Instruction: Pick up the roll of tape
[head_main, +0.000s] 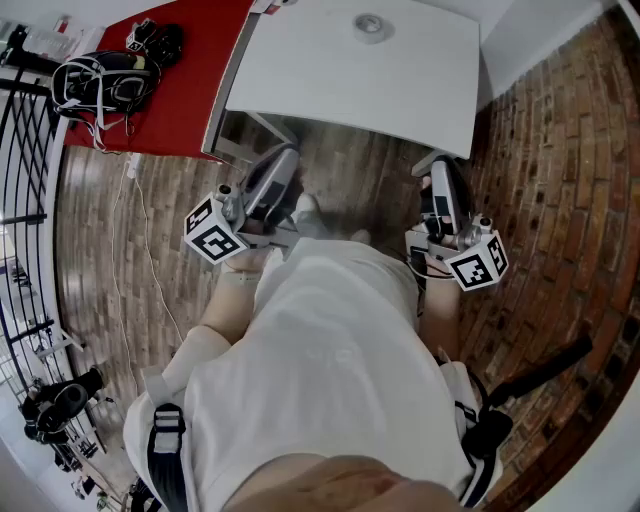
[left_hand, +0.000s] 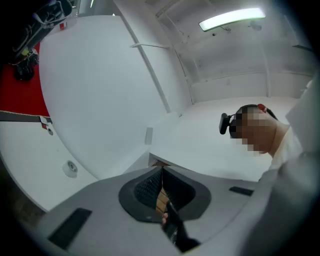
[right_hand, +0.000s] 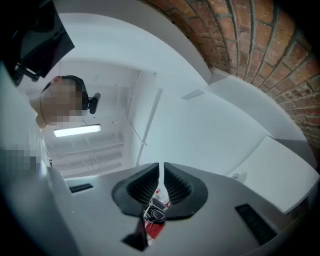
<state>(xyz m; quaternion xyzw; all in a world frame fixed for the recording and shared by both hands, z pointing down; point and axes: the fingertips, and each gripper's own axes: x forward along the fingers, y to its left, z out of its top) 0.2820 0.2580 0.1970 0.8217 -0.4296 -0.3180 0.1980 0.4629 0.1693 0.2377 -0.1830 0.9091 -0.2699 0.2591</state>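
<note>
Plainly, in the head view both tools sit close to the person's body, short of the white rectangular table (head_main: 400, 100). The left gripper (head_main: 284, 156) and the right gripper (head_main: 436, 163) both point toward it. The small pale round roll of tape (head_main: 372, 26) lies flat on the tabletop, well ahead of both grippers and roughly between their two lines, untouched.

In the left gripper view the dark ribbed jaws of the left gripper (left_hand: 161, 170) are clenched tip to tip with nothing between them. The roll of tape (left_hand: 70, 168) shows off to their left, well apart.

In the right gripper view the right gripper (right_hand: 161, 167) is also clenched and empty, with only a hairline slit between its pads. The roll of tape (right_hand: 239, 176) lies to its right, well apart.

The main risk, as I judge it, is reaching the roll with the jaws pressed together. They would nudge it across the smooth top instead of straddling it. Because the roll is low and flat, a shallow approach could also let the pads skid over its rim and pinch only air.
</note>
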